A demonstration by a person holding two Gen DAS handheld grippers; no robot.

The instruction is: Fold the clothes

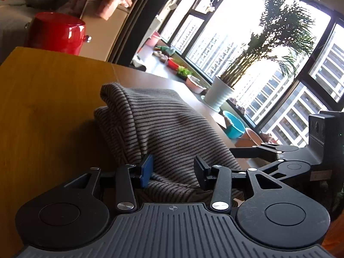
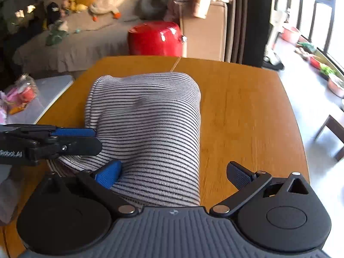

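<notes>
A striped garment (image 2: 148,129), grey-white with thin dark lines, lies folded in a long thick bundle on the wooden table (image 2: 247,111). It runs from the near edge toward the far side, sitting a little left of the table's middle, with its rounded far end humped up and bare wood showing to its right.

The right gripper (image 2: 174,174) hovers over the near end of the bundle with its jaws spread wide. Its blue left pad (image 2: 108,175) rests against the cloth on the garment's left part, while the dark right pad (image 2: 238,174) hangs over bare table beyond the garment's right edge. It grips nothing.

The left gripper (image 2: 94,138) comes in from the left side, level with the table. In the right-hand camera its blue and black fingers look close together at the garment's left edge, above a lower layer of cloth that pokes out there. In its own view the left gripper (image 1: 174,173) shows a modest gap between the pads, with striped cloth bunched in that gap. I cannot tell whether the pads press on the cloth or merely sit around it.

Beyond the table stands a shiny red stool (image 2: 154,38), and behind that a sofa (image 2: 71,40) scattered with soft toys. To the right, big windows (image 1: 247,43) let in bright light over a potted palm (image 1: 219,92) and some bowls on the floor.
</notes>
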